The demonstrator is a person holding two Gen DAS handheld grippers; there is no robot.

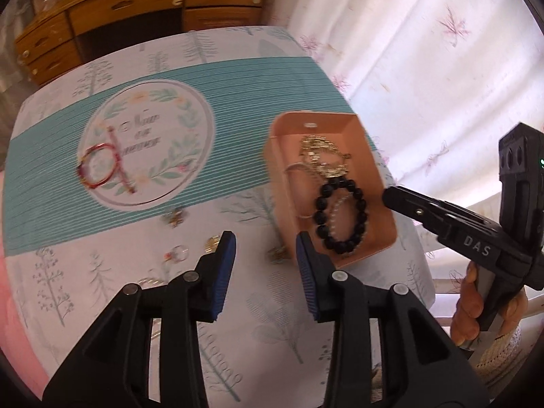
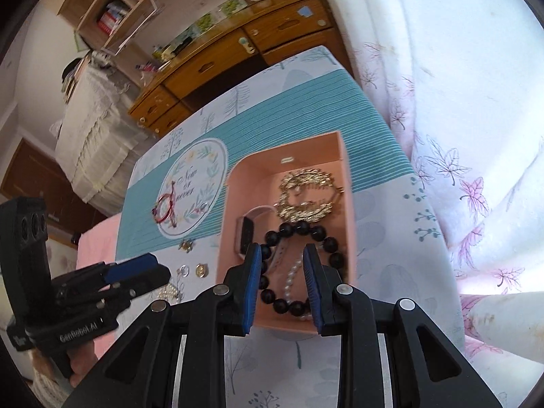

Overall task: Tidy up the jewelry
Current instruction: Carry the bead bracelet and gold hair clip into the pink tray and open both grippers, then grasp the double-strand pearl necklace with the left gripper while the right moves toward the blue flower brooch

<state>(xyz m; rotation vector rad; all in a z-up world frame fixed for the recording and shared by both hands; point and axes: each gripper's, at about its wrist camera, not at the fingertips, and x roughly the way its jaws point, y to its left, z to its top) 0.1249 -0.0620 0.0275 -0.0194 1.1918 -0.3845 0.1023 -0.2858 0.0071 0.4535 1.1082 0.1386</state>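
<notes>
Jewelry partly sorted: pink box [image 2: 343, 170] at right holds black bead bracelet [image 2: 299, 265], gold chain [image 2: 306, 193] and a watch. Right gripper [image 2: 282, 285] hangs above it, fingers apart, empty. Left gripper [image 1: 265, 272], also spread and empty, faces loose rings [image 1: 178, 253] nearby; red bracelet [image 1: 98, 166] lies far left, likely collected next

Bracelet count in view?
2 clear: black bead bracelet in the pink box; red bracelet on the tablecloth's round emblem. Pearl strands may be more.
</notes>
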